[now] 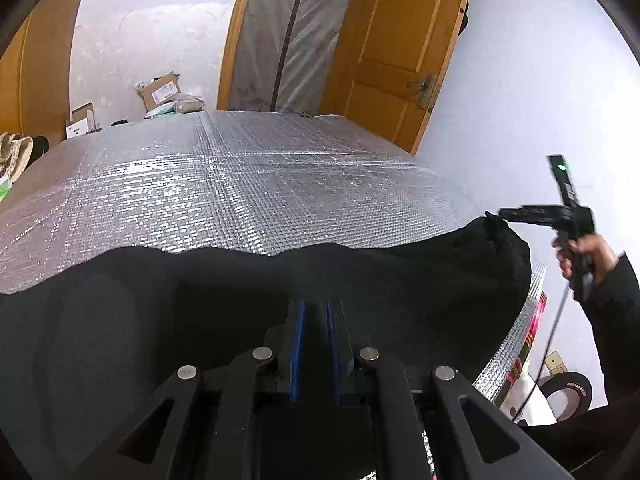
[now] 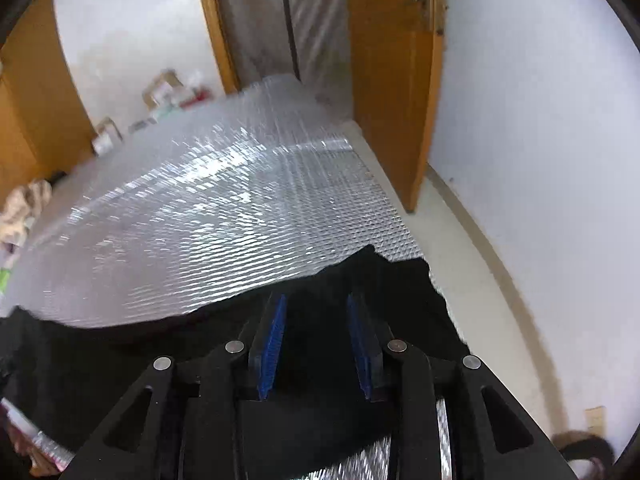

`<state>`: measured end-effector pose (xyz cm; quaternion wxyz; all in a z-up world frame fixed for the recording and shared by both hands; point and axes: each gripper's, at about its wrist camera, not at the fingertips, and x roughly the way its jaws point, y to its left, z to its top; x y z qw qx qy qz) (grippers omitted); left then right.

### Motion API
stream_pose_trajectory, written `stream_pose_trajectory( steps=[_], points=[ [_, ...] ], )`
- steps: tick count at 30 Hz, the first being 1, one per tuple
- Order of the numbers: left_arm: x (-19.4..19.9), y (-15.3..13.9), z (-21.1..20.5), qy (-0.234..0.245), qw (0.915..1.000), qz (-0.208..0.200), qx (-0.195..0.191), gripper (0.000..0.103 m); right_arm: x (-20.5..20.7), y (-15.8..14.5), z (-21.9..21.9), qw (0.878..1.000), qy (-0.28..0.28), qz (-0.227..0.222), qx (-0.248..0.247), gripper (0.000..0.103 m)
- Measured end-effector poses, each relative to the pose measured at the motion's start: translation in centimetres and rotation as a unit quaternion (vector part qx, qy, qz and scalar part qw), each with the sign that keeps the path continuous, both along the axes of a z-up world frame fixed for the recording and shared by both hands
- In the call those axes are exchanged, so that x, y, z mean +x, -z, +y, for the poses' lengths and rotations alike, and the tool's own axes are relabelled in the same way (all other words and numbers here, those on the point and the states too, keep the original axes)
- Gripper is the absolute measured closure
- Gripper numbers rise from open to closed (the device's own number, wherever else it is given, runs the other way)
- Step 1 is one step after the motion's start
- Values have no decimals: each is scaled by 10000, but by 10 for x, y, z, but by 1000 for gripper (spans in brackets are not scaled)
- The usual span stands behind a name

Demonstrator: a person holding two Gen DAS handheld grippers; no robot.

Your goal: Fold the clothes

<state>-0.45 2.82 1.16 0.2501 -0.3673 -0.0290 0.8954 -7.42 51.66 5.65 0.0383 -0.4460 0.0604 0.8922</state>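
A black garment [image 1: 240, 320] lies across the near part of a table covered with a silver foil mat [image 1: 240, 184]. Its far edge is wavy. My left gripper [image 1: 315, 302] sits low on the garment, its blue pads close together with dark fabric pinched between them. In the left wrist view a person's hand [image 1: 580, 248] holds my right gripper [image 1: 505, 213] at the garment's raised right corner [image 1: 494, 220]. In the right wrist view, my right gripper [image 2: 316, 298] stands open over the black garment [image 2: 400, 280], its blue pads well apart and not pressing on the fabric.
The foil mat [image 2: 200, 220] stretches away beyond the garment. An orange wooden door [image 1: 392, 52] stands behind the table's right end. Cardboard boxes [image 1: 160, 90] sit at the far left, a beige cloth [image 1: 14, 154] at the left edge, a tape roll [image 1: 568, 394] on the floor.
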Motion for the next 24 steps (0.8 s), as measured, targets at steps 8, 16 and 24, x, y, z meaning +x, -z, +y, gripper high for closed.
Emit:
stream_pose_trajectory(
  steps=[8, 16, 24],
  points=[
    [-1, 5, -8, -74, 10000, -47, 43, 92, -26, 11, 1, 9996, 62, -249, 137, 98],
    [1, 14, -12, -93, 9999, -120, 71, 92, 6, -35, 31, 9907, 606, 1119, -487, 98],
    [3, 14, -20, -194, 9997, -128, 84, 92, 2, -10, 41, 9916, 986, 670, -509, 81]
  ],
)
